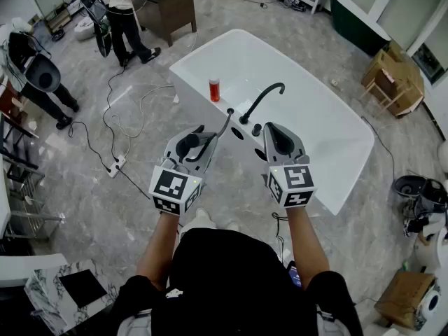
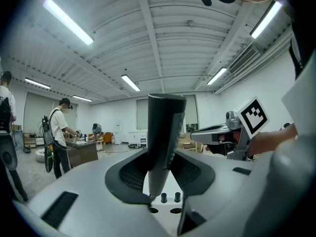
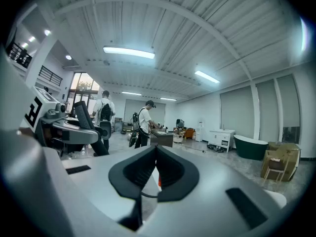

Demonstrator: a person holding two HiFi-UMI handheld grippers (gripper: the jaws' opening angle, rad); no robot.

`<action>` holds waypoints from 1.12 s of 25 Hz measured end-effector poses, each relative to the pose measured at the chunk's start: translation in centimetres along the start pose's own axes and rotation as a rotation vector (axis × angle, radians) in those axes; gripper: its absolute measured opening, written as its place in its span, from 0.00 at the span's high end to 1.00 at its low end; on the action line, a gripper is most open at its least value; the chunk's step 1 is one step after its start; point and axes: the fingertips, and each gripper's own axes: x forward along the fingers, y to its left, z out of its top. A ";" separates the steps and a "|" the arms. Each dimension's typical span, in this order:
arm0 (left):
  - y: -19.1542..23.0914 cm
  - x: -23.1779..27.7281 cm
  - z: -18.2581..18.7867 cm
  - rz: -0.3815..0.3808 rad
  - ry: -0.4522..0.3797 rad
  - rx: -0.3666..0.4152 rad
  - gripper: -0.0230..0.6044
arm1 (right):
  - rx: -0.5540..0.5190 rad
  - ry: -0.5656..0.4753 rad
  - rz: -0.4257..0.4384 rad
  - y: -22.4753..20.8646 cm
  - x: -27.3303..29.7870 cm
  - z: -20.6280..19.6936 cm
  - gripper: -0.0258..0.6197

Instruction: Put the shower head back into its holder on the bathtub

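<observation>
My left gripper [image 1: 201, 138] is shut on the black shower head [image 1: 187, 143], whose handle [image 2: 165, 142] stands upright between the jaws. Its grey hose [image 1: 225, 123] runs to a hole in the near rim of the white bathtub [image 1: 203, 58]. A black curved faucet [image 1: 262, 96] and two black knobs [image 1: 257, 128] stand on that rim, with dark holes [image 2: 175, 210] just in front of them. Beside the faucet, my right gripper [image 1: 270, 127] hovers over the knobs with its jaws together and nothing between them [image 3: 155, 152]. Both grippers sit side by side above the rim.
A red bottle [image 1: 214, 89] stands on the tub rim left of the faucet. Cables [image 1: 119, 117] and a power strip [image 1: 115, 165] lie on the floor at left. People work at a desk [image 1: 168, 9] behind. A dark green tub [image 1: 357, 19] and cardboard boxes [image 1: 392, 79] stand at the right.
</observation>
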 end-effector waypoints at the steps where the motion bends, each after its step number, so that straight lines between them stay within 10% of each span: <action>1: 0.0 0.1 0.0 -0.001 0.000 -0.001 0.73 | 0.003 -0.002 -0.002 -0.2 0.1 0.0 0.93; 28: 0.2 2.7 1.4 0.011 -0.034 0.006 0.73 | 0.038 -0.024 0.031 -2.0 1.7 -0.2 0.93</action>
